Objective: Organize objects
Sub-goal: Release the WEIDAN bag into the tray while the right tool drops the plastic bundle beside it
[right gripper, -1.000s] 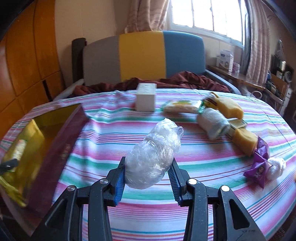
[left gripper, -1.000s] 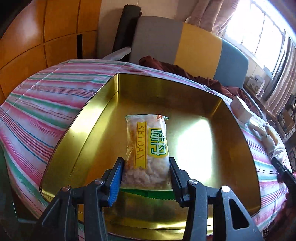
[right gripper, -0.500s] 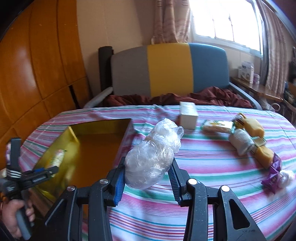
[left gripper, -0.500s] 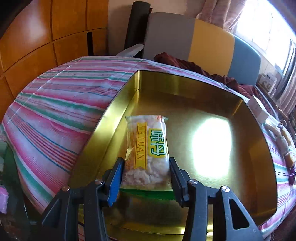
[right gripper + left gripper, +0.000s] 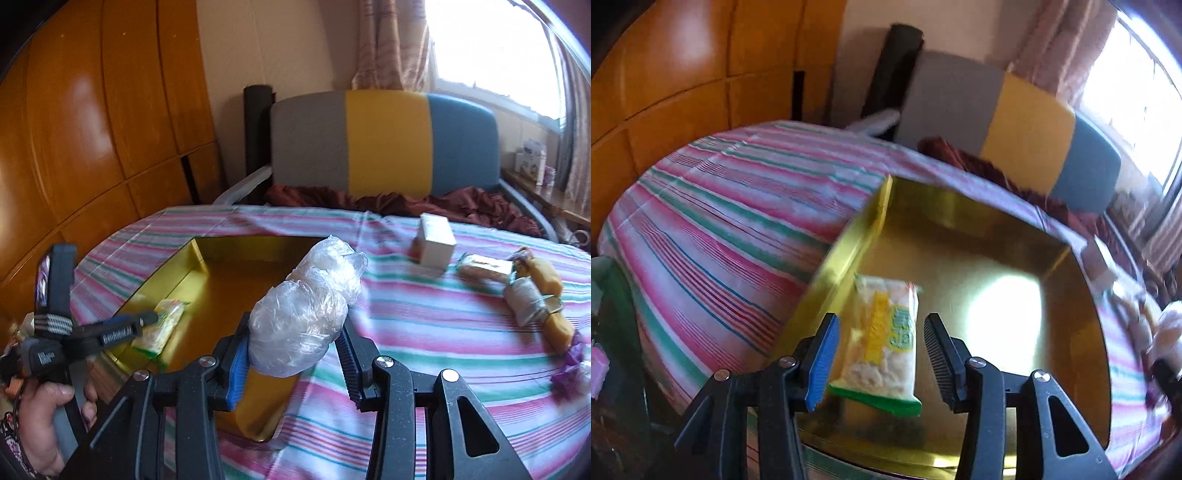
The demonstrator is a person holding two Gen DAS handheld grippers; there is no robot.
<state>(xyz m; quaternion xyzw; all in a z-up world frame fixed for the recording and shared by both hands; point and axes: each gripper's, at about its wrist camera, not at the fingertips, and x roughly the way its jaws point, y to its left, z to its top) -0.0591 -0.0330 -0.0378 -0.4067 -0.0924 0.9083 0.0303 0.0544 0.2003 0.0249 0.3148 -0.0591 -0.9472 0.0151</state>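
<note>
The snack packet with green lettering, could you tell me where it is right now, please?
The snack packet lies in the gold tin near its left wall, between the left gripper fingers, which do not press it.

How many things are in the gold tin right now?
1: a snack packet lying flat on the tin floor beside a side wall. The wrapped bundle is in the right claw, not inside the tin. Nothing seems hidden.

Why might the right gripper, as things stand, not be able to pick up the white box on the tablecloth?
Probably not yet: the right gripper is shut on a clear plastic bundle. The white box itself stands unobstructed.
</note>
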